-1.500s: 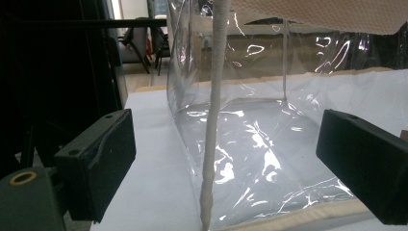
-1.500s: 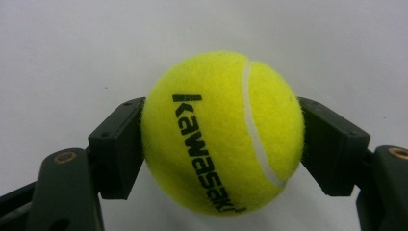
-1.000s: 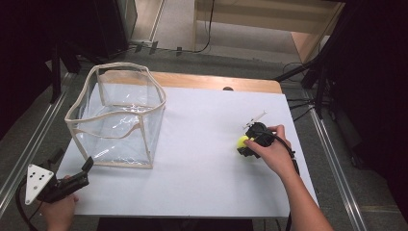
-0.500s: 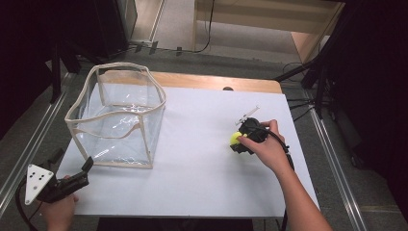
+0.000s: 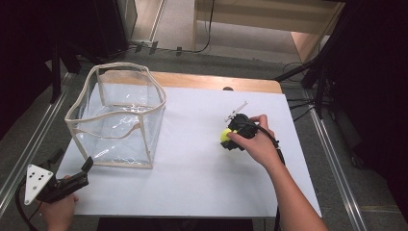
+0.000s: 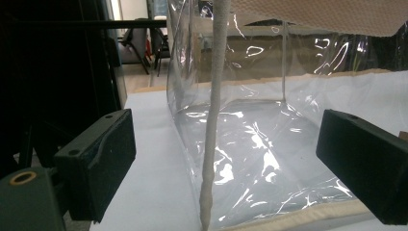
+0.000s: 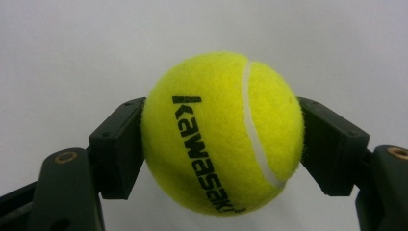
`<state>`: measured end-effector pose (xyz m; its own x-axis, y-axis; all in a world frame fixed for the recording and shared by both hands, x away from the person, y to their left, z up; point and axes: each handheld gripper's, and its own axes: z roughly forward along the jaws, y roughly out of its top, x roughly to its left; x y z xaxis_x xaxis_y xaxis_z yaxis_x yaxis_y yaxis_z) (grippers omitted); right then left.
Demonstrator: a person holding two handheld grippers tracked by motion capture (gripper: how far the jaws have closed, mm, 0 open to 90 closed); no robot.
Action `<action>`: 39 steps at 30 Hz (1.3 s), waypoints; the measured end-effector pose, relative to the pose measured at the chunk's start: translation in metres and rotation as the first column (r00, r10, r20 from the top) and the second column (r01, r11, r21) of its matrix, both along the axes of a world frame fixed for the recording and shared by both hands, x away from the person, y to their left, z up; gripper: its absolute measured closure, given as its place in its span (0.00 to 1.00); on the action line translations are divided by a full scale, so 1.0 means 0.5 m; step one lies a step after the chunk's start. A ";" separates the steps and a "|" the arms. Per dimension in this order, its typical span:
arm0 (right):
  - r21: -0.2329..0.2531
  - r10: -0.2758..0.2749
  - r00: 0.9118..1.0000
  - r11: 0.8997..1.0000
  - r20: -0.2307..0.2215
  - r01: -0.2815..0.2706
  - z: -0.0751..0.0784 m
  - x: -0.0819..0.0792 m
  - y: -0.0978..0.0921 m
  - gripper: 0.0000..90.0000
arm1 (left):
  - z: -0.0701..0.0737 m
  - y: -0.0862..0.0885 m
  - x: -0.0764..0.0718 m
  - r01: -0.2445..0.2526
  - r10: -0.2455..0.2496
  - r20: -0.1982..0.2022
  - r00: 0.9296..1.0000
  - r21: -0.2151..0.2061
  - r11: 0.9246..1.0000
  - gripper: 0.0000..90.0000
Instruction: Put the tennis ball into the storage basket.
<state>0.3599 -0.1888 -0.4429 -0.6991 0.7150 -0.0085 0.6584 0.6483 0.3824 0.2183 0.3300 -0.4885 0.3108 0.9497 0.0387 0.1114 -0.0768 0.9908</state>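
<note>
Right tool [image 5: 230, 138] with its yellow tennis ball [image 5: 224, 136] has shifted left and a bit toward the person across the white surface [image 5: 202, 183] since 1.0 s ago; right hand [image 5: 257, 144] came with it. Left tool [image 5: 72, 177] unchanged at near-left corner.

Right tool: jaws clamped on the ball, one pad on each side at mid-height, seen clearly in right gripper view [image 7: 222, 132]. Black "KAWASAKI" print faces the camera, white seam curves down right of it. Ball looks lifted or barely off the sheet, cannot tell contact. Plain white sheet behind it.

Left tool: jaws spread wide, nothing between the pads. In left gripper view it points at the near corner of the clear plastic bin [image 6: 250, 144], the beige corner seam standing upright between the two jaws but farther off, not touched. Left hand [image 5: 57, 211] grips it at the surface's near-left edge.

Clear bin [image 5: 118, 118]: soft transparent walls, beige trim on rim and base, top open, rim wavy. Stands on left part of the surface, nothing inside that can be seen.

Ball and bin well apart, open white sheet between them and along the near edge. Bare wood strip [image 5: 216, 82] at far edge. Metal rails run along both sides
</note>
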 end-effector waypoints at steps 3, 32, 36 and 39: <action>0.000 0.013 1.000 1.000 -0.001 -0.013 0.000 0.002 0.009 0.26 | 0.000 0.000 0.000 0.000 0.000 0.000 1.000 0.000 1.000 0.08; 0.001 0.150 0.989 0.989 -0.010 -0.150 0.019 0.022 0.133 0.26 | 0.000 0.001 0.000 0.000 0.000 0.000 1.000 -0.005 1.000 0.08; 0.006 0.165 0.986 0.986 -0.009 -0.165 0.019 0.025 0.152 0.26 | 0.000 0.001 0.000 0.002 -0.002 0.001 1.000 -0.004 1.000 0.08; 0.002 0.190 0.982 0.982 -0.010 -0.190 0.016 0.028 0.173 0.26 | 0.001 0.001 0.000 -0.001 0.001 -0.002 1.000 -0.005 1.000 0.08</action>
<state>0.3738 -0.1025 -0.4349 -0.8222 0.5692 -0.0001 0.5271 0.7614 0.3775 0.2184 0.3307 -0.4882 0.3095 0.9503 0.0330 0.1139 -0.0715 0.9909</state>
